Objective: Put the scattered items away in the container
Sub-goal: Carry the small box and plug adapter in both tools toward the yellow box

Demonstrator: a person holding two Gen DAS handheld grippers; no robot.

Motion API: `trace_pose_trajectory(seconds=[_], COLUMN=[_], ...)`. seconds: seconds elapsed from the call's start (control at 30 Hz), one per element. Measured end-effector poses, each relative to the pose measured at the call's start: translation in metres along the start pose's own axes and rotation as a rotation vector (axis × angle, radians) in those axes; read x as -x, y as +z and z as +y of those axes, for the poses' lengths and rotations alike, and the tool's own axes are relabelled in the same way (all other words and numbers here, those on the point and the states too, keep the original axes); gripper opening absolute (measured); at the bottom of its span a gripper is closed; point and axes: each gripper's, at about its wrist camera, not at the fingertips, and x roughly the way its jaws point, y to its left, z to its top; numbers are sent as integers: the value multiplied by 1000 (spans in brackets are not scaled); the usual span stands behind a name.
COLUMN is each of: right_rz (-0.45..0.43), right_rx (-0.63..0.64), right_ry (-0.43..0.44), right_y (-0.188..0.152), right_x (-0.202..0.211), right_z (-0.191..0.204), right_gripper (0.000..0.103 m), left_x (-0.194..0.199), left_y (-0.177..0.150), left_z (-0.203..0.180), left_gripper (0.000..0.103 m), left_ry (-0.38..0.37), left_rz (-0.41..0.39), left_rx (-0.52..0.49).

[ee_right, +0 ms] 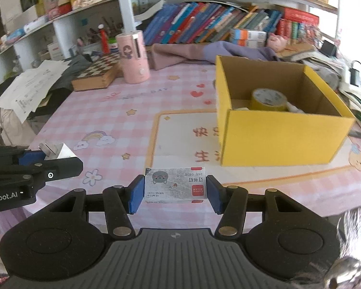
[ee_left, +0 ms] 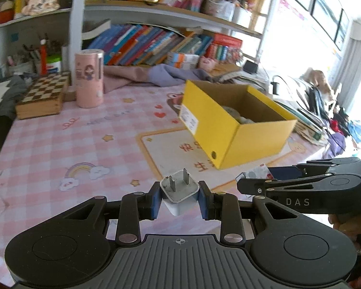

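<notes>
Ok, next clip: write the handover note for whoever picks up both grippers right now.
Left gripper: shut on the white two-prong charger plug, held above the table.
Right gripper: shut on the small white staple box with a cat print.
Open yellow cardboard box sits ahead of both, apart from them; a yellow tape roll already lies inside.
Left: drop both held items into the box.

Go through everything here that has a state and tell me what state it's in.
Left gripper: shut on white plug charger, prongs up.
Right gripper: shut on small white staples box.
Yellow cardboard box: open, lidless, upright.
Yellow tape roll: inside the box.
Wooden chessboard case: closed.
</notes>
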Motion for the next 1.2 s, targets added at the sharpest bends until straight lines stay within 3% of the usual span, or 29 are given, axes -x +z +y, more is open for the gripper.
trace_pose_trajectory(seconds=[0.47,1.2], right_rz=[6,16], right_rx=[-90,-145], right_ry=[-99,-175], right_y=[-18,-17], right_x=[21,27], right_z=[-26,-59], right_gripper=[52,52], left_x=[-15,-46], left_y=[2,19], left_z=[-25,-53], left_gripper=[30,30], left_ry=[-103,-187], left_rz=[30,48], left_rx=[-66,-118])
